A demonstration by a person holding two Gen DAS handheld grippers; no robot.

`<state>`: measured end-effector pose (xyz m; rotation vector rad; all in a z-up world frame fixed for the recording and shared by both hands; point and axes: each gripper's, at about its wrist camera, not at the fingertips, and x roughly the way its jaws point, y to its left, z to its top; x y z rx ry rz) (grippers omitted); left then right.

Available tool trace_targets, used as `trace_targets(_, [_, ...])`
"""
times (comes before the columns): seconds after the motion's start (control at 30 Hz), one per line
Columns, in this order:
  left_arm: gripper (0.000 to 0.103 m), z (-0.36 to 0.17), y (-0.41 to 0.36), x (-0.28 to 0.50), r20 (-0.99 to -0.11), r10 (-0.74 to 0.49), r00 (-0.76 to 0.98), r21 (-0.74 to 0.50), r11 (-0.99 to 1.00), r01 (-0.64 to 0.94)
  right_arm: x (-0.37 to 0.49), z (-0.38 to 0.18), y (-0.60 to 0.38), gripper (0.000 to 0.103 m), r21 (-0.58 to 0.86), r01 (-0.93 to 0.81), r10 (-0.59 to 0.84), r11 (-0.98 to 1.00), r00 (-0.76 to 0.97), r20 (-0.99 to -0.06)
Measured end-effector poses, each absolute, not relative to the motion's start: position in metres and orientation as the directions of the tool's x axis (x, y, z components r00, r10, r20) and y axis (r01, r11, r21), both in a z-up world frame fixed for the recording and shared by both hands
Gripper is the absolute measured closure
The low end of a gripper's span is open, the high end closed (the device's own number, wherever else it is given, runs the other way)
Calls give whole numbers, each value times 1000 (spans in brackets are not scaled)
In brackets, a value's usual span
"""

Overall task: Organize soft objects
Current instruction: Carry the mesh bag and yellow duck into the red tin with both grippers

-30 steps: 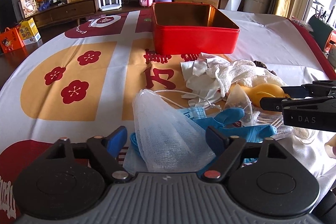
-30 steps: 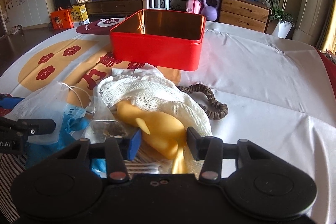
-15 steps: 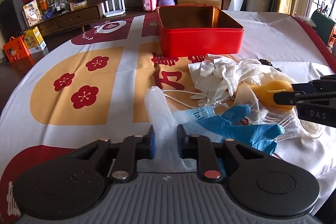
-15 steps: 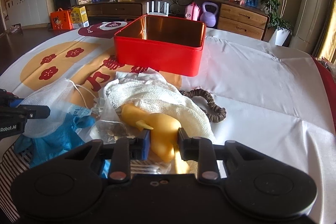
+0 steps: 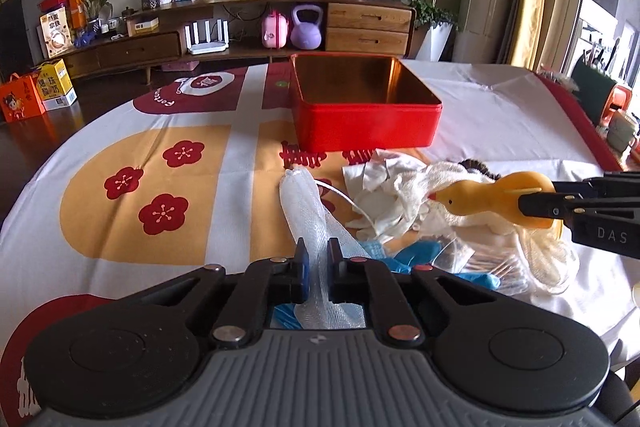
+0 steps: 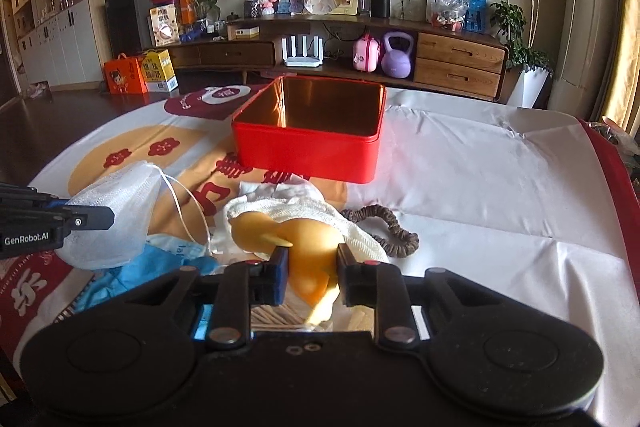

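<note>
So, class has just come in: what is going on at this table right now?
A person is sorting soft things with two handheld grippers. The left gripper is shut on a white mesh bag. The right gripper has its jaws closing on a yellow rubber duck, pads pressing its sides. The red tin beyond the pile stands open and empty. Gloves, a cloth and a hair tie lie on the tablecloth.

The room is lit brightly by daylight entering at the window (image 5: 600, 11) on the far right, where the glass is blown out to white. Straight lines are bent strongly toward the dark-cornered edges by the fisheye lens, and sharp focus is kept throughout.
</note>
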<state>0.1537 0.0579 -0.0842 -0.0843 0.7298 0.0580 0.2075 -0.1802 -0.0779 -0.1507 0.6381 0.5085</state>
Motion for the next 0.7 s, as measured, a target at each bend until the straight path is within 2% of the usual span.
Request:
trace_targets(0.37, [95,-48,65,154,-639,-33,768,-139,988,-73,204,-39,-191,79,67,-485,439,872,713,-547])
trace_targets(0.7, [95,-16,65,183,-595,-46,803,-109,994,-24,229,-11,-191,79,87,-458,434,885,742,-510])
